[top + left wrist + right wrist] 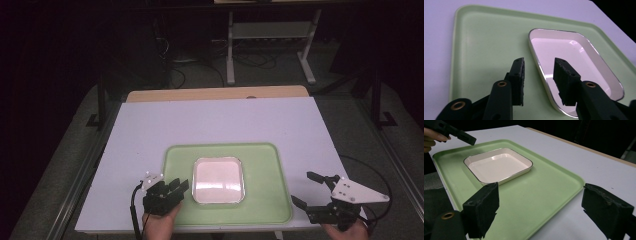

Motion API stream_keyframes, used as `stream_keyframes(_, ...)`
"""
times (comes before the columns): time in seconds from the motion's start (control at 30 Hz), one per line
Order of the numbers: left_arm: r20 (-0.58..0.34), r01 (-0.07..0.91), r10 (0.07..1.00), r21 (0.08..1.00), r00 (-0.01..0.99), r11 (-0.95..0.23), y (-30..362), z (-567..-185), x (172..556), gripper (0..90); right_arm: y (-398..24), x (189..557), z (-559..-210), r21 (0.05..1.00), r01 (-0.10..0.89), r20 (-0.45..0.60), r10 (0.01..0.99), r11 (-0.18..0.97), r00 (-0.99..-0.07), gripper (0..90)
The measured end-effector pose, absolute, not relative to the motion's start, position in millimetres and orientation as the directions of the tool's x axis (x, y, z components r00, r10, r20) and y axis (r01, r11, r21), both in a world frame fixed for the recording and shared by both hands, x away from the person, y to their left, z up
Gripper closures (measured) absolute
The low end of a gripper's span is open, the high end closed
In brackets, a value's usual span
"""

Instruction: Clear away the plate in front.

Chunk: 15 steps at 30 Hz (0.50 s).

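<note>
A shallow white square dish point(218, 180) with a thin metal-looking rim sits in the middle of a pale green tray point(270, 160). My left gripper point(181, 190) is at the dish's left edge, low over the tray. In the left gripper view its jaws point(539, 61) stand apart, with the near rim of the dish point(564, 47) running between them and neither pad touching it. My right gripper point(301, 187) hovers wide open off the tray's right edge, over the white table. Its jaws point(541, 187) frame the tray point(544, 195) and the dish point(499, 165) with nothing between them.
The tray point(486, 45) lies near the front edge of a white table top point(215, 120). A wooden strip point(215, 93) runs along the table's far edge. Beyond it are a dark floor, cables and a metal stand point(270, 35). A hand point(431, 138) shows at upper left in the right gripper view.
</note>
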<state>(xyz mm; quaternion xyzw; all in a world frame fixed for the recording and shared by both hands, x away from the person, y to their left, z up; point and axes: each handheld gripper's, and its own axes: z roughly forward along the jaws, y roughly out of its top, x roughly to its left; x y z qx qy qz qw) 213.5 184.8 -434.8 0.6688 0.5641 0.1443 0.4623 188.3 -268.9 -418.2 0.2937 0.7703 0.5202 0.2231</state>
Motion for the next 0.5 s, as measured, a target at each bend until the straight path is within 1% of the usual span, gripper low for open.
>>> stream_keyframes(0.33, -0.299, 0.582, 0.853, 0.813, 0.427, -0.006, 185.7, -425.1, 213.2, 54.3, -270.6, 189.8, -419.3, 0.929, 0.228, -0.037, 0.689, 0.29, -0.724, 13.8)
stream_keyframes(0.5, -0.285, 0.556, 0.827, 0.83, 0.484, -0.039, 192.6, -422.4, 215.1, 51.5, -271.3, 190.6, -419.7, 0.929, 0.234, -0.033, 0.694, 0.288, -0.72, 13.7)
